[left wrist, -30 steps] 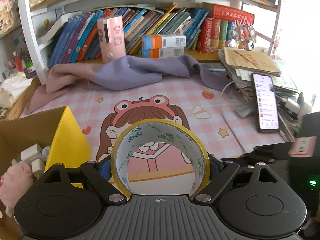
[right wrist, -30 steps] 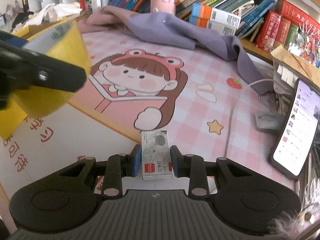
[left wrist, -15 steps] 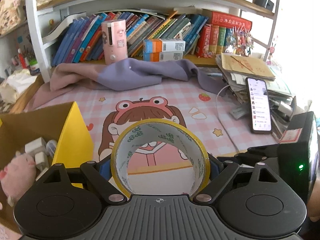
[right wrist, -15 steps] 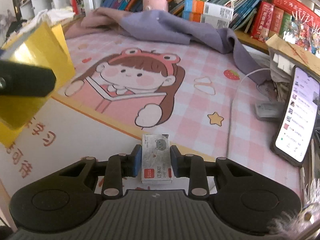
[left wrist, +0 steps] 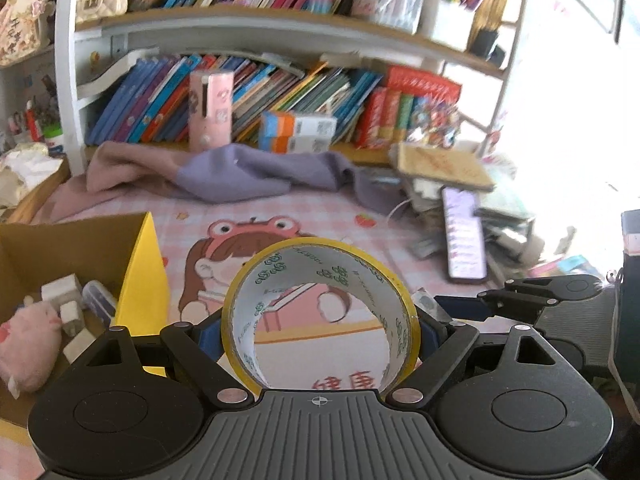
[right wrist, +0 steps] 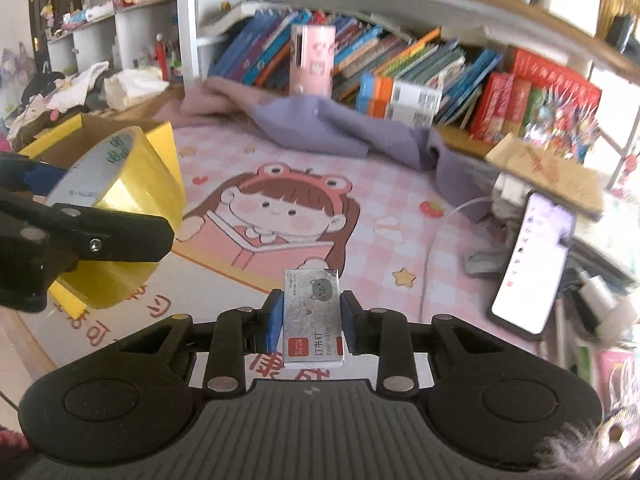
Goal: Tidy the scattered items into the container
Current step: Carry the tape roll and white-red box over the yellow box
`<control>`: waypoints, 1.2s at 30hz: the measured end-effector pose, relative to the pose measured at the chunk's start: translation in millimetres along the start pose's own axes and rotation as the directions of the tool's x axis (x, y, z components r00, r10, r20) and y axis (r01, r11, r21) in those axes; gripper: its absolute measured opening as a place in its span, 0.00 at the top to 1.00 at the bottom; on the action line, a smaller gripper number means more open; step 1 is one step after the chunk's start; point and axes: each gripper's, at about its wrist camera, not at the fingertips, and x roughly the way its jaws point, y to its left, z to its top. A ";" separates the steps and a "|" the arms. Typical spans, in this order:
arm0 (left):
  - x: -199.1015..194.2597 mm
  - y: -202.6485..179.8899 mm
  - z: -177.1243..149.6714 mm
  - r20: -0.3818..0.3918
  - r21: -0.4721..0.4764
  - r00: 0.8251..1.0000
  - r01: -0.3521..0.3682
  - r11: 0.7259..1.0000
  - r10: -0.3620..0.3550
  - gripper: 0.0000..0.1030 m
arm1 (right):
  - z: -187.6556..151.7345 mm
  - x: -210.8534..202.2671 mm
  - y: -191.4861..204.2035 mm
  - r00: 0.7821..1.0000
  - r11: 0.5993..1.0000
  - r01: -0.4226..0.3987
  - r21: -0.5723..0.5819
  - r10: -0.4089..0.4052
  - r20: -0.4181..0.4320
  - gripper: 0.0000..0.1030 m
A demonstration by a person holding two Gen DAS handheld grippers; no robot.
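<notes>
A roll of yellow packing tape [left wrist: 320, 312] is held in the left gripper [left wrist: 320, 332], the jaws spread wide and pressed on the roll's outer sides; the open core is presented to the left wrist camera, so the roll's axis runs along the fingers. A small staple box [right wrist: 313, 312] is clamped in the right gripper [right wrist: 313, 316], the jaws drawn in tight on its two long sides, its long axis pointing forward along the fingers. Both items are carried clear of the worktop [right wrist: 400, 216], which is covered by a pink cartoon mat.

The container, a yellow cardboard box [left wrist: 142, 280], is seen left of the tape roll in the left wrist view, just beside it. A pink plush toy [left wrist: 28, 344] and small white blocks [left wrist: 60, 292] are already lodged inside.

In the right wrist view the yellow cardboard box lies behind the tape roll, well to the left of the staple box. The left gripper is judged nearer the opening; a short leftward carry is called for.
</notes>
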 end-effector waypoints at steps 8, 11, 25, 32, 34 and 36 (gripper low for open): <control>-23.1 4.5 -14.0 0.018 0.072 0.995 0.092 0.993 -0.094 0.14 | -6.0 -30.4 25.2 0.994 0.995 0.101 0.023 -0.102 0.040 0.73; -33.6 8.3 -23.2 0.010 0.098 0.991 0.135 0.986 -0.136 0.14 | -11.0 -36.7 35.3 0.989 0.988 0.145 0.051 -0.147 0.034 0.73; -101.5 52.3 -72.4 -0.012 0.119 0.983 0.184 0.976 -0.184 0.14 | -53.8 -93.3 118.8 0.947 0.938 0.311 0.151 -0.319 0.031 0.73; -127.8 58.0 -100.3 -0.080 0.166 0.974 0.224 0.961 -0.213 0.14 | -84.6 -119.2 155.9 0.940 0.916 0.336 0.218 -0.342 -0.010 0.73; -134.3 59.5 -107.8 -0.095 0.166 0.970 0.237 0.957 -0.224 0.14 | -90.5 -125.3 167.5 0.941 0.916 0.334 0.222 -0.339 -0.017 0.73; -140.1 62.1 -114.7 -0.107 0.160 0.968 0.242 0.957 -0.227 0.14 | -95.1 -129.9 177.5 0.941 0.916 0.334 0.222 -0.336 -0.026 0.73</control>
